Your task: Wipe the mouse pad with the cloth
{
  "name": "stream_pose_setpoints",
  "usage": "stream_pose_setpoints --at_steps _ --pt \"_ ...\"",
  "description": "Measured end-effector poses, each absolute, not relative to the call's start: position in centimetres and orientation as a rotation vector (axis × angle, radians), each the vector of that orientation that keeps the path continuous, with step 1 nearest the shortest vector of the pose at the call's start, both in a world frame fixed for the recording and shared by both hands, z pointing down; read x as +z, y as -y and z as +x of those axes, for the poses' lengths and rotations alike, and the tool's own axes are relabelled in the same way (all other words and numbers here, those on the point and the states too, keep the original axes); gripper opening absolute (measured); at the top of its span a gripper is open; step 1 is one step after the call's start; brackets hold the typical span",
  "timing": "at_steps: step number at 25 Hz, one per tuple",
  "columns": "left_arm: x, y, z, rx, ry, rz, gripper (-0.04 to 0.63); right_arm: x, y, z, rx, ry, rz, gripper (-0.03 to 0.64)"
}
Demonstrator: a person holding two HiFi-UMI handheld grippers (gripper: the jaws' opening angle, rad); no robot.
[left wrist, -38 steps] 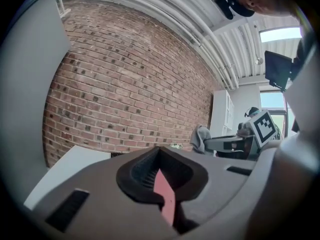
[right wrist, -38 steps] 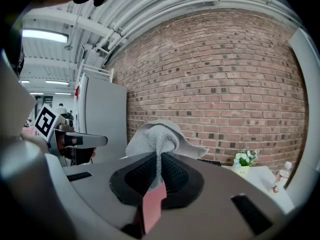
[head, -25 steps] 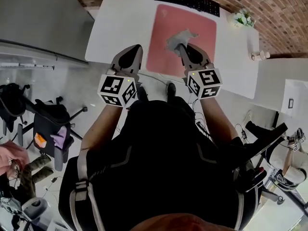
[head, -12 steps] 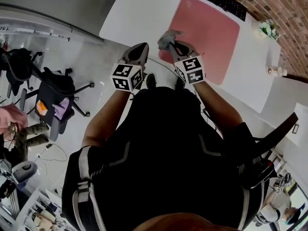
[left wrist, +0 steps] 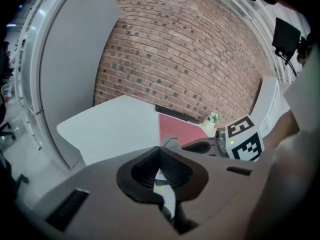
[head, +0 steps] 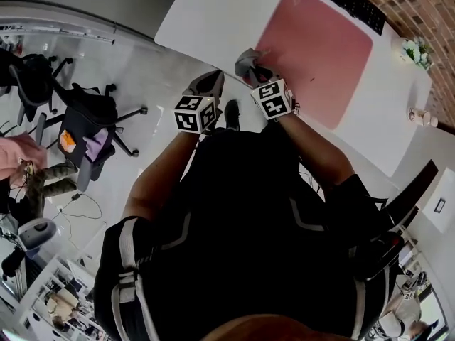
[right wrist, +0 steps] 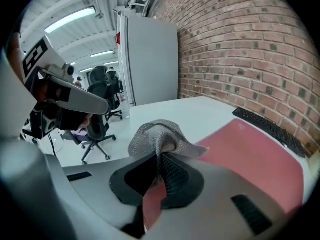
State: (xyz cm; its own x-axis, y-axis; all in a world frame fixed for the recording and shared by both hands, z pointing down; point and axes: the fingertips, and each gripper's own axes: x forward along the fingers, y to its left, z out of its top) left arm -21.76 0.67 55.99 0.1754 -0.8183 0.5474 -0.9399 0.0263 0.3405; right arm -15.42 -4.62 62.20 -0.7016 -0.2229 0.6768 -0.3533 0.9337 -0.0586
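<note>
The fingers of your right gripper point(head: 254, 75) pinch the cloth point(head: 246, 60) at the pad's point(head: 323, 45) near corner. It looks soft and floppy, so grip its bunched middle. Your left gripper point(head: 213, 78) is clenched and empty.

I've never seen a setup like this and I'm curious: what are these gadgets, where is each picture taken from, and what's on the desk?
No robot: a person holds a two-jaw gripper in each hand. One picture comes from a camera on their head, looking down; the other two from cameras on the grippers. On the white table lie a red mouse pad, a black keyboard and a small plant. The right gripper pinches a grey cloth by the pad's near corner; the left gripper is shut, empty.
</note>
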Motion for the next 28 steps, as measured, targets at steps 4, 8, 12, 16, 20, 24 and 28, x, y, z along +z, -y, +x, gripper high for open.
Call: stream_pose_setpoints --at_steps 4,8,12,16,20,24,28 --pt "57.0 -0.7 -21.2 0.262 1.643 1.797 0.003 63.6 4.3 -15.0 0.246 2.343 0.411 0.031" --pt "57.5 -0.4 -21.2 0.274 1.637 1.782 0.003 64.0 4.3 -13.9 0.274 2.311 0.444 0.031" --pt "57.7 -0.1 -20.4 0.296 1.622 1.776 0.003 64.4 4.1 -11.9 0.305 2.28 0.465 0.031" --pt "57.7 1.0 -18.5 0.322 1.561 1.837 0.003 64.9 4.5 -9.5 0.337 2.247 0.521 0.031" --pt "57.9 2.3 -16.2 0.285 1.494 1.843 0.003 65.1 5.1 -6.7 0.385 2.224 0.594 0.031" --pt "57.9 4.1 -13.3 0.328 1.416 1.927 0.003 65.4 5.6 -3.2 0.427 2.186 0.678 0.031" --pt "58.0 5.5 -10.7 0.354 1.351 1.986 0.003 65.4 6.2 0.1 0.461 2.153 0.761 0.031"
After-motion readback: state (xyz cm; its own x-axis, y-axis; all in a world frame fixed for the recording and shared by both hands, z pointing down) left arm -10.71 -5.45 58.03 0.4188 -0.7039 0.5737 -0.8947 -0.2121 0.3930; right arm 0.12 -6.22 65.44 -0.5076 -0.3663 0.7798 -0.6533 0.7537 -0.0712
